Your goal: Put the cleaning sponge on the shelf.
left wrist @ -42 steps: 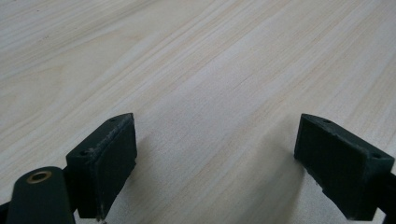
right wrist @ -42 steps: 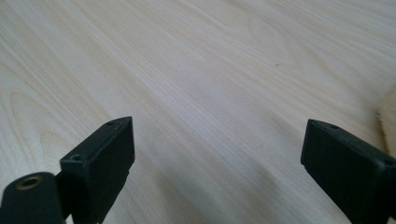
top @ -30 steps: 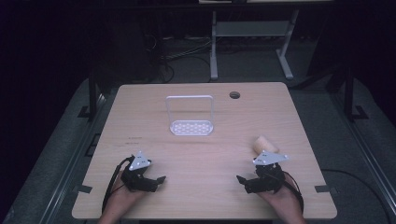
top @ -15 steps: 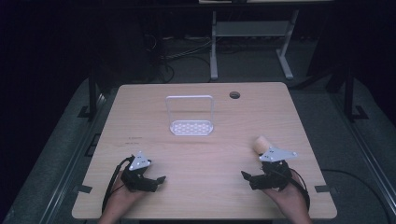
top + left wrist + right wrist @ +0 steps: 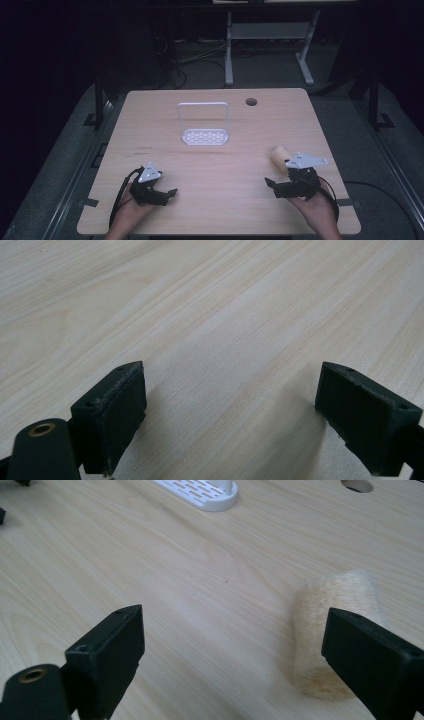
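One roll [image 5: 278, 157], one white rack [image 5: 204, 136], two tongs on the surface [image 5: 225, 170]. Left tongs [image 5: 171, 192] wide over bare wood. Right tongs [image 5: 270, 183] wide, roll [image 5: 332, 630] just beside the right jaw, partly hidden behind it. Rack base [image 5: 200, 492] cut off in the right gripper view; frame seen whole from above.

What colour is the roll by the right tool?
Pale tan roll, fuzzy-textured; clearest in the right gripper view.
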`<state>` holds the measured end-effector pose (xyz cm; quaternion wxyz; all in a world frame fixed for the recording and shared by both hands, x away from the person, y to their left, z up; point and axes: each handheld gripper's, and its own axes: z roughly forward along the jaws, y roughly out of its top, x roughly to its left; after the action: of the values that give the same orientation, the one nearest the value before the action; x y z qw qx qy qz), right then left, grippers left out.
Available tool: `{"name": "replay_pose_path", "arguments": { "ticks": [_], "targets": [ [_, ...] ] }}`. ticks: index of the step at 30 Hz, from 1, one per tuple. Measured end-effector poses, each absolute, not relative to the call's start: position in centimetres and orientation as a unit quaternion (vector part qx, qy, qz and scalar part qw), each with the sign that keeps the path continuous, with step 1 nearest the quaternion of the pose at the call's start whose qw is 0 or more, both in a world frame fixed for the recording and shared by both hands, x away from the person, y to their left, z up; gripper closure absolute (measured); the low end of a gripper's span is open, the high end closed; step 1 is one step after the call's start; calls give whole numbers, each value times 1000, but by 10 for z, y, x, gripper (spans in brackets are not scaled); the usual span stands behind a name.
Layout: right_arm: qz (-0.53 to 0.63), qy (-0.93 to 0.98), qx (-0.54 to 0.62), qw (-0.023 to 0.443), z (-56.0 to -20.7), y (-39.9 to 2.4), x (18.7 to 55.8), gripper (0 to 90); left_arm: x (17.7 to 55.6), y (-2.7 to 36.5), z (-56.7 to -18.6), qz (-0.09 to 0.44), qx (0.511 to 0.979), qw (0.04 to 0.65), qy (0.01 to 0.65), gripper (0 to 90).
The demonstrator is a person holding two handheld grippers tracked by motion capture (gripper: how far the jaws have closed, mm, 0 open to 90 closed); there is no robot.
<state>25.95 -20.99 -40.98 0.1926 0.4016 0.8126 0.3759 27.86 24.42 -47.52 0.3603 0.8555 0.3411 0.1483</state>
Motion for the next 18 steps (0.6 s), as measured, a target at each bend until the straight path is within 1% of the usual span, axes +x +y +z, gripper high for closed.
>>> {"name": "replay_pose_path", "arguments": {
  "ticks": [9,18],
  "targets": [
    [376,801,420,199,-405,-231,267,99,279,244,-475,148,855,360,341,123],
    [372,798,430,200,-403,-238,278,99,278,244,-475,148,855,361,342,123]
  ]
}}
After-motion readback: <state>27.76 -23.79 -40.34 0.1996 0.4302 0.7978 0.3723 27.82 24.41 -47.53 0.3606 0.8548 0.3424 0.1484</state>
